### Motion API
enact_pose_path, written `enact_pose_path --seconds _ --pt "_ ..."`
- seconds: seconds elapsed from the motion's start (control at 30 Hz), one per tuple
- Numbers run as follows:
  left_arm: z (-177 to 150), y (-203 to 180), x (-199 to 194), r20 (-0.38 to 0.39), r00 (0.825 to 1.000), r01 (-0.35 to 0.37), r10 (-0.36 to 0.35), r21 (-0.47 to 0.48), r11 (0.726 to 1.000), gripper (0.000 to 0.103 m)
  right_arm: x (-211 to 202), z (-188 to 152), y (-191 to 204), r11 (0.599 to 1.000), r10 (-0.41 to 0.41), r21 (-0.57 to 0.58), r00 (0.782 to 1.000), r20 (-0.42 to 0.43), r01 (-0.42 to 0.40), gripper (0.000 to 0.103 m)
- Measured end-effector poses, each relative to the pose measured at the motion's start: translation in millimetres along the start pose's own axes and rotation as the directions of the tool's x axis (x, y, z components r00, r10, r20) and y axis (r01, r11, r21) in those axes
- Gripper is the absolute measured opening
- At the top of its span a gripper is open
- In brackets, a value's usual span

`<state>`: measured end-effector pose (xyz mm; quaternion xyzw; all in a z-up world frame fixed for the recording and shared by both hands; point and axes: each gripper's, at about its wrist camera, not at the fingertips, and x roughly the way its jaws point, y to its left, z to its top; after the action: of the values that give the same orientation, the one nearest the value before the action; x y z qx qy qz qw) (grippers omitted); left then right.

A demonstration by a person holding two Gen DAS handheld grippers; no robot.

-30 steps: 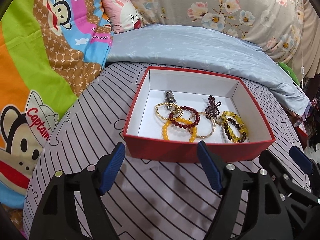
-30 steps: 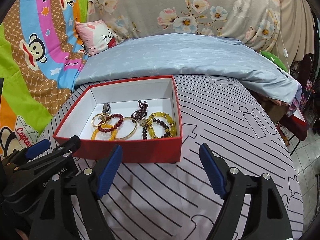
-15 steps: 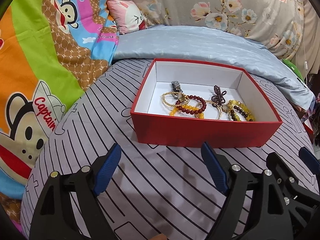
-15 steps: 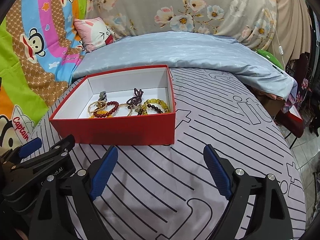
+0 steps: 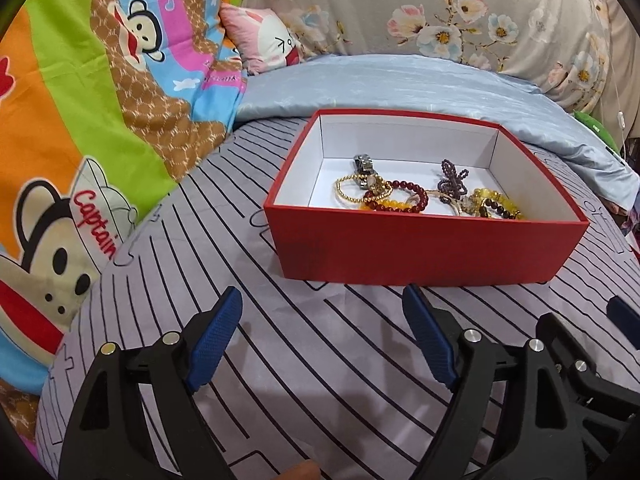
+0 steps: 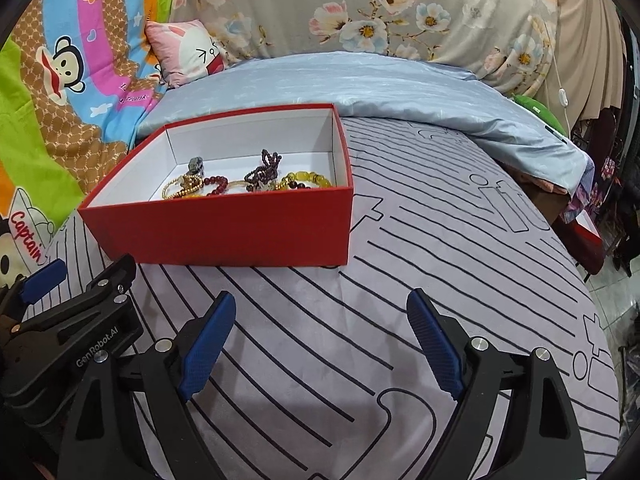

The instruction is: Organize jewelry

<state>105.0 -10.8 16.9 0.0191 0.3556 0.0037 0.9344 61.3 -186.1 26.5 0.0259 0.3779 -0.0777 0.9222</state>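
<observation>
A red box [image 5: 424, 246] with a white inside stands on the striped bed sheet; it also shows in the right wrist view [image 6: 224, 232]. Inside lie several bracelets: a gold bead one [image 5: 352, 192], a dark red bead one [image 5: 404, 196], a purple bead one [image 5: 454, 180], yellow bead ones [image 5: 496, 204] and a metal watch [image 5: 363, 163]. My left gripper [image 5: 322, 320] is open and empty, low over the sheet in front of the box. My right gripper [image 6: 320, 326] is open and empty, beside the left one, which shows at its left [image 6: 72, 320].
A light blue quilt [image 5: 400, 84] lies behind the box. A cartoon monkey blanket [image 5: 80, 120] and a pink pillow [image 5: 264, 40] are at the left. The bed's edge drops off at the right [image 6: 592, 280], with a red box [image 6: 588, 236] on the floor beyond.
Both grippers have pulled back and sunk lower, away from the box. The box now appears farther off and its front wall hides more of the jewelry. Both stay open.
</observation>
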Motion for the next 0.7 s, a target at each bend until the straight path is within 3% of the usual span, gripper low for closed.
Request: enact_pose_path --seconds 0.3,0.7 --pt "-0.4 -0.5 1.4 -0.005 1.0 -0.015 0.015 0.004 1.0 0.081 3.2 -1.1 -1.5 1.0 -0.008 0.004 1.0 -0.011 0.008 0.084" --pt "-0.7 -2.5 -10.3 0.055 0.998 -0.037 0.036 0.008 0.999 0.081 -8.6 -3.3 -1.2 1.0 -0.027 0.01 0.999 0.047 0.027 0.084"
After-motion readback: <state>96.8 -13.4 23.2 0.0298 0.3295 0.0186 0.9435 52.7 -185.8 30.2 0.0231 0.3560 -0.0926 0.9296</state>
